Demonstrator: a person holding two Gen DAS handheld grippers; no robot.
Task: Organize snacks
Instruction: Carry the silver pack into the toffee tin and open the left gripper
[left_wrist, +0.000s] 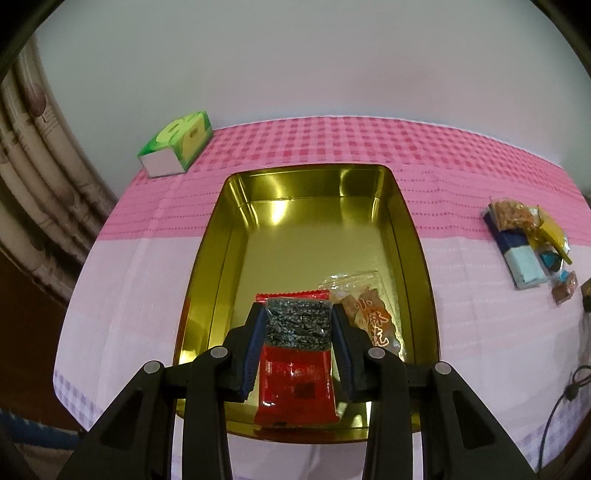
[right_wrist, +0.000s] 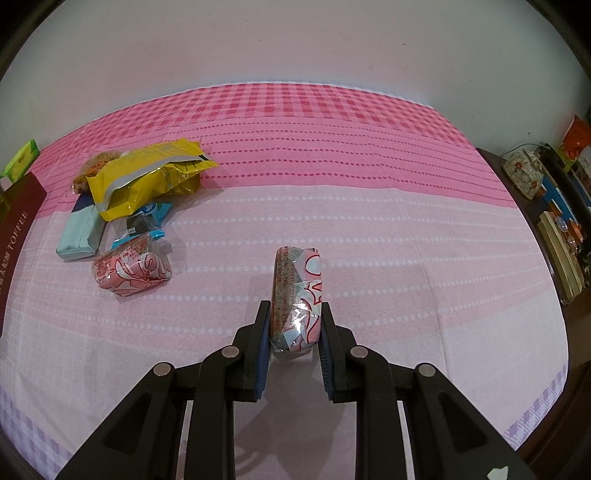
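The left tongs (left_wrist: 297, 332) gripped a red sesame-bar packet (left_wrist: 295, 384) over the near end of the gold tin (left_wrist: 236, 229); released carelessly, it could land on the packet with Chinese characters (left_wrist: 369, 317) already inside the tin. The right tongs (right_wrist: 295, 332) clamped a pink wrapped snack (right_wrist: 297, 295) above the bench (right_wrist: 406, 258), right of the tin; its glossy film might slip. The tin's side (right_wrist: 14, 236) read "TOFFEE".
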